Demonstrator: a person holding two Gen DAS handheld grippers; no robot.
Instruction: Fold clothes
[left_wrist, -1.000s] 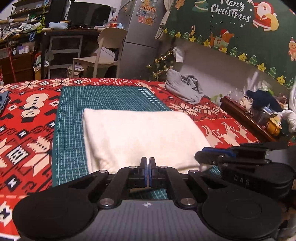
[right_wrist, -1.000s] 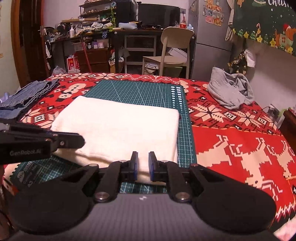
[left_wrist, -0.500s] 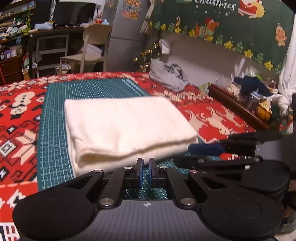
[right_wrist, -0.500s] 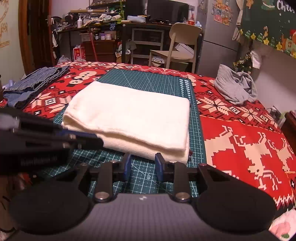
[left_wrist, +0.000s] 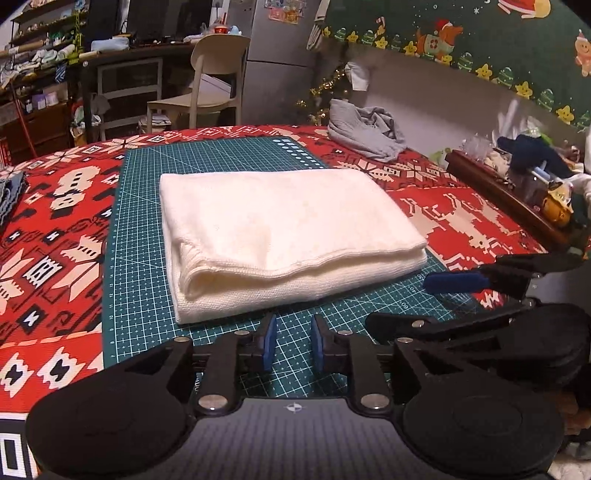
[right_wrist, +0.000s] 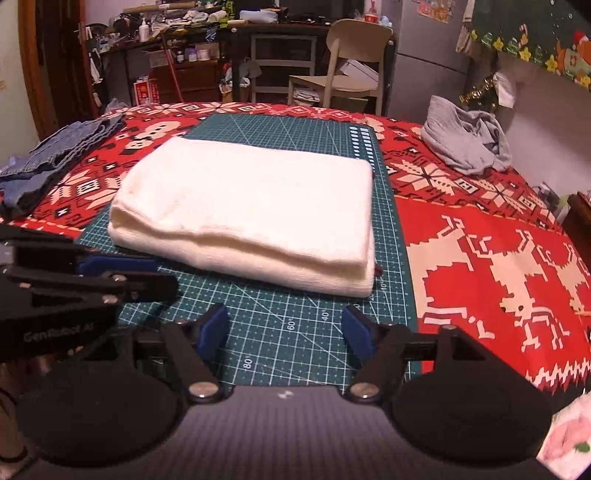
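- Both claws have let go of the near edge of the folded white cloth (left_wrist: 284, 225) since a second ago, when they were pinched together at its hem; now bare green mat shows between each claw and the cloth.
- Left claw (left_wrist: 291, 341): its blue pads stand a little apart and are opening, with nothing between them but the mat.
- Right claw (right_wrist: 286, 328): its pads stand wide apart and are still spreading, and only the mat's grid shows in the gap.
- The folded cloth (right_wrist: 251, 206) lies flat on the green cutting mat (left_wrist: 136, 229), just beyond both claws and touching neither; its layered open edge faces the claws.
- In the left wrist view the cloth's near edge sits just above the left claw, and the right claw (left_wrist: 458, 284) shows at the right, beside the cloth's near right corner.
- In the right wrist view the left claw (right_wrist: 122, 264) shows at the left, next to the cloth's near left corner.
- The mat rests on a red patterned tablecloth (right_wrist: 480, 229).
- A crumpled grey garment (right_wrist: 465, 144) lies at the far right of the table, well apart from the cloth.
- Folded blue jeans (right_wrist: 55, 155) lie at the far left of the table.
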